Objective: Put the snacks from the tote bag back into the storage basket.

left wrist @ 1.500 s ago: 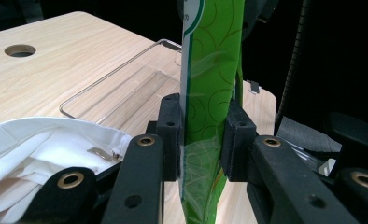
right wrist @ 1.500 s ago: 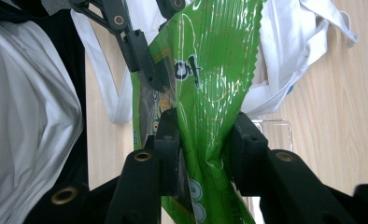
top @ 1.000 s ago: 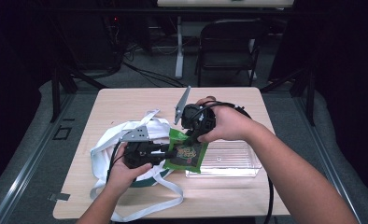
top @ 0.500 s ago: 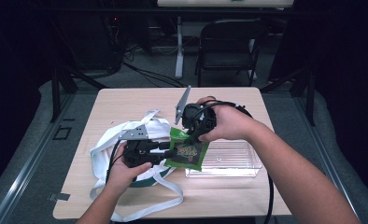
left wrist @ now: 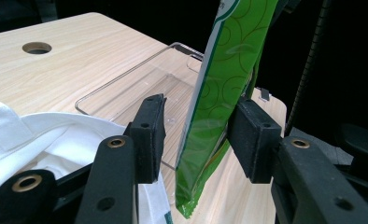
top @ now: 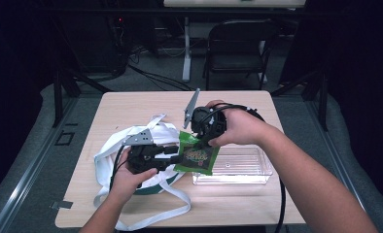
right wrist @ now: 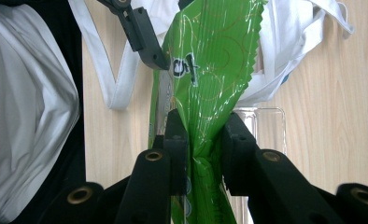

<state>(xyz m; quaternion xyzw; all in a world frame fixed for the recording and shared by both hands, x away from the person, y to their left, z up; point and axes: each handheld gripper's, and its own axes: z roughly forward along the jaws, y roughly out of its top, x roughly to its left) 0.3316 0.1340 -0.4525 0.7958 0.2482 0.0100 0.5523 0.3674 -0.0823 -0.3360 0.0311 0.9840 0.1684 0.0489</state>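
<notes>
The green snack pouch [top: 195, 156] hung upright over the worktop [top: 131, 104], between the white cloth bag [top: 131, 141] at its nine o'clock and the clear plastic tray [top: 238, 167] at its three o'clock, its lower edge just above the near corner of that tray. To my eye the step in hand was a handover from one claw to the other on the way from bag to tray.

Left to right: the left claw [left wrist: 201, 135] stood at the pouch's nine o'clock and its jaws had just been opening; they were about half apart, the pouch between them with a clear gap on one side and the other pad [left wrist: 252, 140] at most brushing the film, so it no longer gripped. The right claw [right wrist: 204, 144], coming in from twelve o'clock, was clamped tight on the pouch's crimped top edge and carried its whole weight.

The next move, I judged, called for the left claw to back off toward nine o'clock clear of the film, then for the right to swing the pouch toward three o'clock and lower it flat into the tray without snagging the rim.
</notes>
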